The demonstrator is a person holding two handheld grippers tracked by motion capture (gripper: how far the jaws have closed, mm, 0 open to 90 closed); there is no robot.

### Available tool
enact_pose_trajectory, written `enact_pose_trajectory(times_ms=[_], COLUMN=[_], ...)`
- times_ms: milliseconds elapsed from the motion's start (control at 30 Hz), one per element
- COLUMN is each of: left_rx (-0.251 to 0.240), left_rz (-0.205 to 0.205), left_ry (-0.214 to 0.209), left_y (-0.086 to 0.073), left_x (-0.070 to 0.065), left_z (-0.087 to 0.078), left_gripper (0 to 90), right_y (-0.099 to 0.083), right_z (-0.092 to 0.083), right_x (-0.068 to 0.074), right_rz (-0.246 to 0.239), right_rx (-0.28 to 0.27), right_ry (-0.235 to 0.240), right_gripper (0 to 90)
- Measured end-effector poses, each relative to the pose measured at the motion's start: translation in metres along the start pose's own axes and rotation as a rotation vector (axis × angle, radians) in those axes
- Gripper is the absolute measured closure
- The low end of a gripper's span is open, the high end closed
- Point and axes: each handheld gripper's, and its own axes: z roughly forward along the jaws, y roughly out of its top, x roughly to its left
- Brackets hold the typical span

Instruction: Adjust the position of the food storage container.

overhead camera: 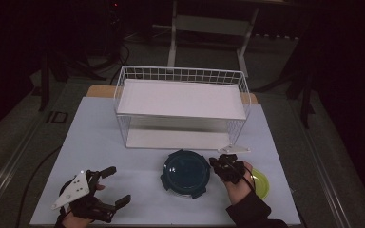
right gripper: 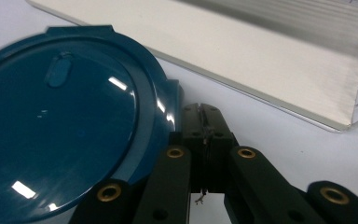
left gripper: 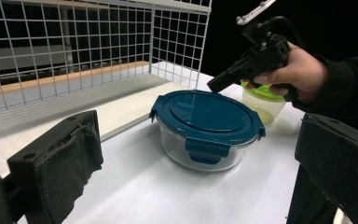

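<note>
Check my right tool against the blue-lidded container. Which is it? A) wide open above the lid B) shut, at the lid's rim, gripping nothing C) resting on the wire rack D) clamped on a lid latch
B: the right tool has its jaws pressed together, empty, beside the blue lid.

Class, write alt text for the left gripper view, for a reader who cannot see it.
A round glass container with a clipped blue lid sits on a white table, framed by the left gripper's two wide-open black jaws. Behind it, a hand holds the right gripper above a green-lidded tub; a white wire rack stands at left.
</note>
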Motion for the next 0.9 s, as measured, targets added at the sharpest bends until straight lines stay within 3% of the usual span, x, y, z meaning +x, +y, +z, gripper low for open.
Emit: enact_pose_trajectory(times_ms=[133, 367, 800, 900], left_rx=[-0.002, 0.0, 0.001, 0.001], left_rz=[0.002, 0.002, 0.004, 0.005], left_ry=[0.001, 0.001, 0.001, 0.001], left_y=[0.0, 0.0, 0.0, 0.0], left_x=[-0.001, -0.001, -0.001, -0.002], left_z=[-0.001, 0.001, 0.0, 0.0], left_gripper=[0.2, 0.2, 0.2, 0.2], right_y=[-0.001, -0.002, -0.016, -0.014], right_z=[0.008, 0.004, -0.01, -0.01], right_x=[0.0, 0.002, 0.017, 0.015], right_rz=[0.015, 0.02, 0.023, 0.016], right_rx=[0.025, 0.03, 0.047, 0.032], right_ry=[-0.006, 0.002, 0.126, 0.096], right_gripper=[90.0, 90.0, 90.0, 90.0])
